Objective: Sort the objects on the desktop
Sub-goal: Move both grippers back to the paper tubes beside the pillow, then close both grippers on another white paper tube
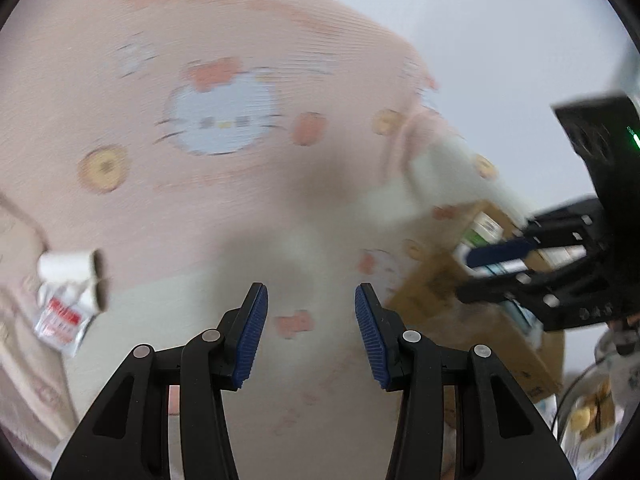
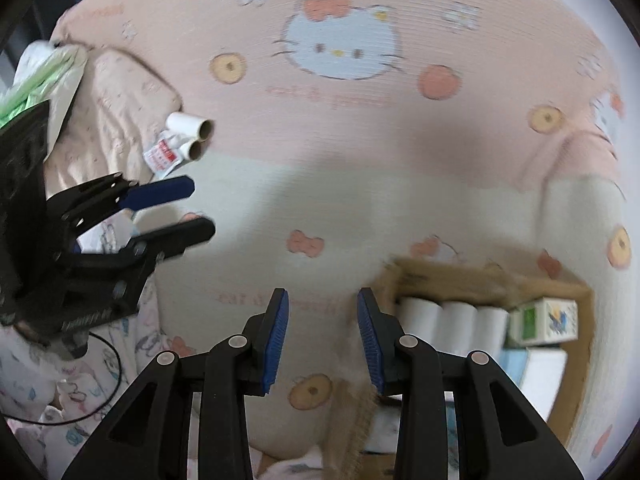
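Note:
Two white paper rolls with brown cores [image 1: 76, 276] [image 2: 192, 136] lie beside a red-and-white packet [image 1: 60, 320] [image 2: 162, 156] on the pink cartoon-cat blanket [image 2: 320, 184]. A cardboard box [image 1: 432, 292] [image 2: 440, 276] holds three white rolls [image 2: 452, 320] and a green-and-white carton [image 2: 544, 318]. My left gripper [image 1: 311, 300] [image 2: 202, 208] is open and holds nothing, hovering above the blanket to the right of the loose rolls. My right gripper [image 2: 322, 300] [image 1: 464, 276] hangs at the box's left edge, its jaws a little apart with nothing between them. Both views are motion-blurred.
A green-and-white plastic bag [image 2: 44, 72] lies at the far left on a cream quilt. A black cable [image 2: 112, 360] loops over patterned fabric at the lower left. A clear bag of small items [image 1: 592, 412] sits past the box.

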Demonstrator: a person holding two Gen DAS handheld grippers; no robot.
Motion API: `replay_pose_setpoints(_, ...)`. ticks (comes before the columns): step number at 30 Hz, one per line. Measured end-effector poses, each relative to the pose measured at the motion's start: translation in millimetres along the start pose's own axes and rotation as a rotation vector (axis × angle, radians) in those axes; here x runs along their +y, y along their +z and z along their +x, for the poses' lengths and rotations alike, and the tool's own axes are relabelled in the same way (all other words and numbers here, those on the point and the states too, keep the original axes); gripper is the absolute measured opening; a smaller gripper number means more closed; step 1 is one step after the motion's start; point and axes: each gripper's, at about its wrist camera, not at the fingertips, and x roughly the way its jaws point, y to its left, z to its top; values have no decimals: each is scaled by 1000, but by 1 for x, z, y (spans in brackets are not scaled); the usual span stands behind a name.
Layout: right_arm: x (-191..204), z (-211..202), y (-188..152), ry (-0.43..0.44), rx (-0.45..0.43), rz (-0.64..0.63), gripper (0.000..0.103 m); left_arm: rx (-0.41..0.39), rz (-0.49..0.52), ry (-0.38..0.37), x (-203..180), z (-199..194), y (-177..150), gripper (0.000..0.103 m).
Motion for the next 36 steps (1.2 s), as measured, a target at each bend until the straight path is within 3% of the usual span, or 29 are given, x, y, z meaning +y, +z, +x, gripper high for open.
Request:
replay_pose_setpoints(5, 31, 22, 25, 8, 16, -52, 32, -42, -168, 154, 77, -11, -8, 50)
replay_pose_setpoints(11, 62, 55, 51, 73, 9, -60, 32, -128, -454, 218, 156, -27, -38, 50)
replay_pose_setpoints(13, 73, 65, 58, 100, 0, -63, 32, -152, -575, 164, 177, -29, -48, 50)
replay_pose_setpoints(14, 78, 72, 61, 120, -5, -64, 32, -192, -670, 92, 194, -32, -56, 50)
replay_pose_setpoints(15, 83, 78, 65, 147, -12, -63, 32, -230, -710, 67, 201, -36, -60, 50)
replay_pose_setpoints(17, 93, 91, 72, 208, -31, -59, 32, -312, -778, 73, 214, -45, -66, 50)
replay_pose_setpoints(21, 113, 109, 82, 227, -81, -95, 32, -319, -881, 88, 236, -38, -67, 50)
replay_pose_setpoints(24, 129, 127, 93, 226, -77, -138, 32, -325, -916, 122, 249, -29, -60, 50)
replay_pose_setpoints(28, 147, 147, 105, 254, -73, -199, 32, -304, -871, 158, 265, -12, -37, 50)
replay_pose_setpoints(31, 155, 164, 115, 273, -61, -211, 32, -279, -828, 265, 272, -4, -23, 50)
replay_pose_setpoints(34, 158, 182, 124, 282, -58, -205, 32, -250, -861, 174, 283, 3, -24, 50)
replay_pose_setpoints(36, 160, 193, 129, 295, -58, -202, 32, -231, -884, 152, 291, 6, -26, 50)
